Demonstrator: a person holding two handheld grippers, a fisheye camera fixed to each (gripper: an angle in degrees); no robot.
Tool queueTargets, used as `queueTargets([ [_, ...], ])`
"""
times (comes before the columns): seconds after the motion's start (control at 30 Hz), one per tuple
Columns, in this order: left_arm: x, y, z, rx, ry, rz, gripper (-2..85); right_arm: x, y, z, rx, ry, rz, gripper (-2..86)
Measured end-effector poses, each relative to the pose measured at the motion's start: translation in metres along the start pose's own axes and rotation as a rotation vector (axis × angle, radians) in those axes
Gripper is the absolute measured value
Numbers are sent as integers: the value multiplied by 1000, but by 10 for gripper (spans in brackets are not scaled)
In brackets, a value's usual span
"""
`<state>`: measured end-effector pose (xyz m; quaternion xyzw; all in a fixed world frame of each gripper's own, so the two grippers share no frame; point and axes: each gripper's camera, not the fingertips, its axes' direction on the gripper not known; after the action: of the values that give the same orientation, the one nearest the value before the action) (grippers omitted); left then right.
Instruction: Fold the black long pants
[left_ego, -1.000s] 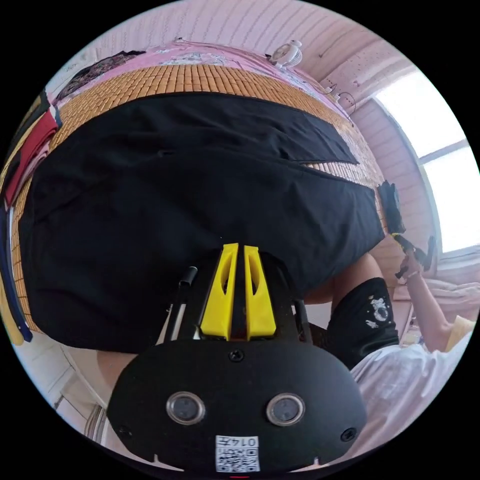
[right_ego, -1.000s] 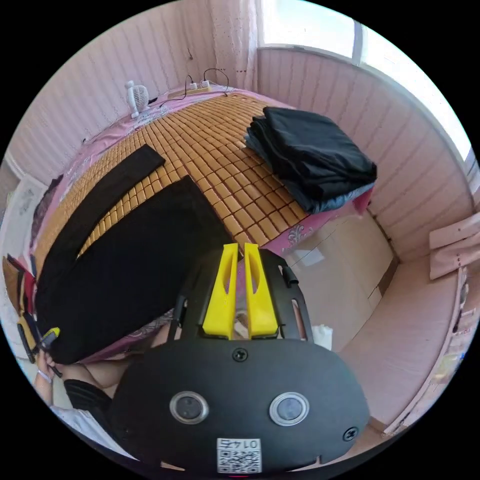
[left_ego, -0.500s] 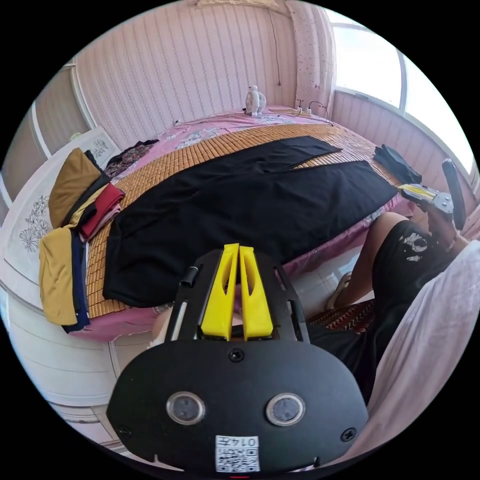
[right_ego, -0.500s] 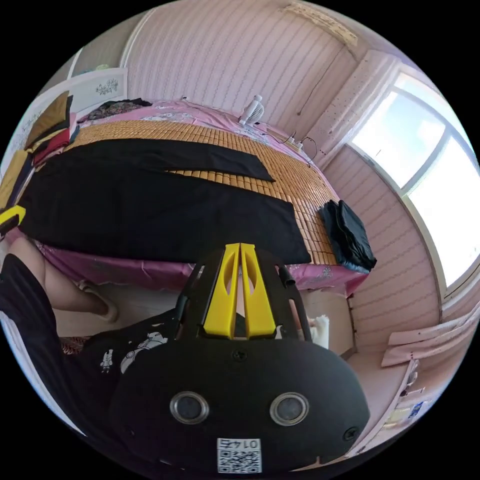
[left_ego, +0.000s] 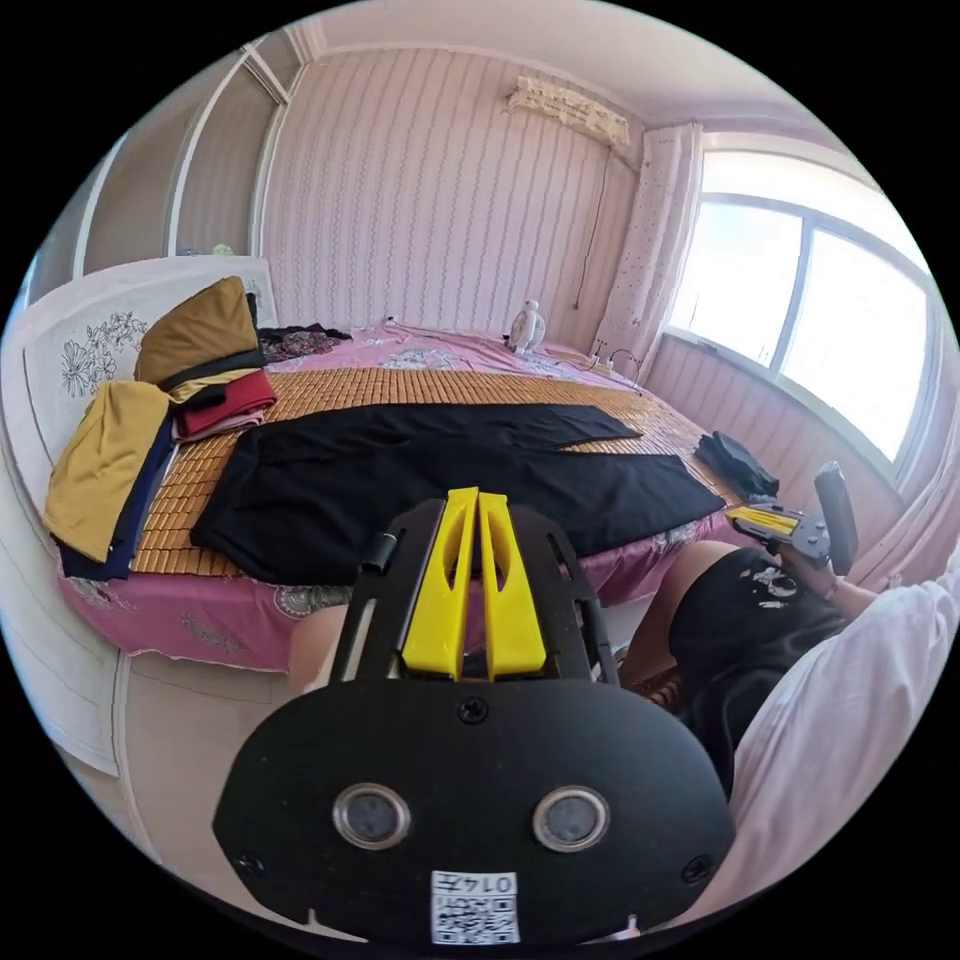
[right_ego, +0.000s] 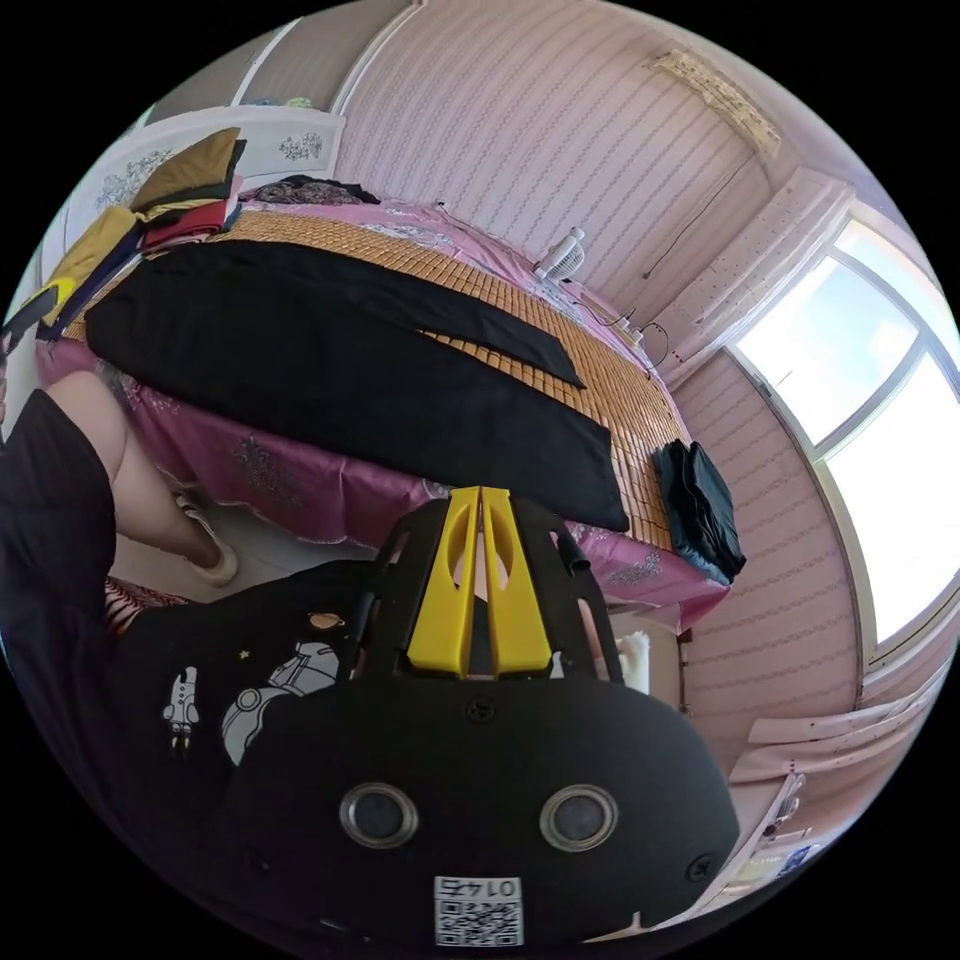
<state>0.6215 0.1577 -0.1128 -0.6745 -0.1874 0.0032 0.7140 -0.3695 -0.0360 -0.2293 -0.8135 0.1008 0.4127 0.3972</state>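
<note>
Black fabric dominates the bed: the black long pants (left_ego: 450, 470) lie spread flat on the woven bamboo mat (left_ego: 400, 385), both legs out and parted in a narrow V, waistband end toward the headboard (left_ego: 60, 350) and cuffs toward the window (left_ego: 830, 300). No fold is in them yet, by the look of it. Both grippers hang off the bed, on the near side, and neither touches cloth.

The left gripper (left_ego: 475, 500) has its yellow jaws pressed together with nothing between them, aimed across the pants' near edge around mid-length, a little toward the waist. In the right gripper view the right gripper (right_ego: 480, 500) is likewise closed and empty, held low over the person's lap, with the cuff end (right_ego: 590, 480) of the nearer leg just above its tips in the frame. It also shows in the left gripper view, out by the cuffs.

Here's what the next move turns on, I'd say: the pants' long axis runs side to side in front of the person, parallel to the bed edge. So the left is the nearer tool for the waist, the right for the cuffs, and each must reach forward.

A folded dark pile (right_ego: 700, 500) sits beyond the cuffs; a heap of mustard and red clothes (left_ego: 150, 400) rests by the headboard.
</note>
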Motion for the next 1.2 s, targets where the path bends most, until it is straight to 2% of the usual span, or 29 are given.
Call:
queueTargets([
  [0.4, -37, 46, -56, 154, 67, -29, -9, -19, 19, -32, 127, 0, -48, -10],
  [0.63, -79, 48, -47, 102, 92, -107, 20, -6, 20, -28, 119, -3, -30, -10],
  [0.73, -116, 47, -42, 81, 96, -233, 44, 9, 23, -22, 111, -17, 13, -10],
  [0.83, -172, 54, -47, 129, 18, -416, 50, 28, 25, -11, 79, -49, 70, -10],
  [1.0, -291, 71, -49, 70, -267, -680, 58, 49, 14, 9, -10, -52, 45, -9],
  [1.1, -355, 79, -36, 10, -286, -813, 81, 68, 20, 5, 60, 114, 172, -10],
  [1.2, -408, 82, -14, -36, -274, -916, 105, 88, 22, 13, 33, 119, 225, -10],
])
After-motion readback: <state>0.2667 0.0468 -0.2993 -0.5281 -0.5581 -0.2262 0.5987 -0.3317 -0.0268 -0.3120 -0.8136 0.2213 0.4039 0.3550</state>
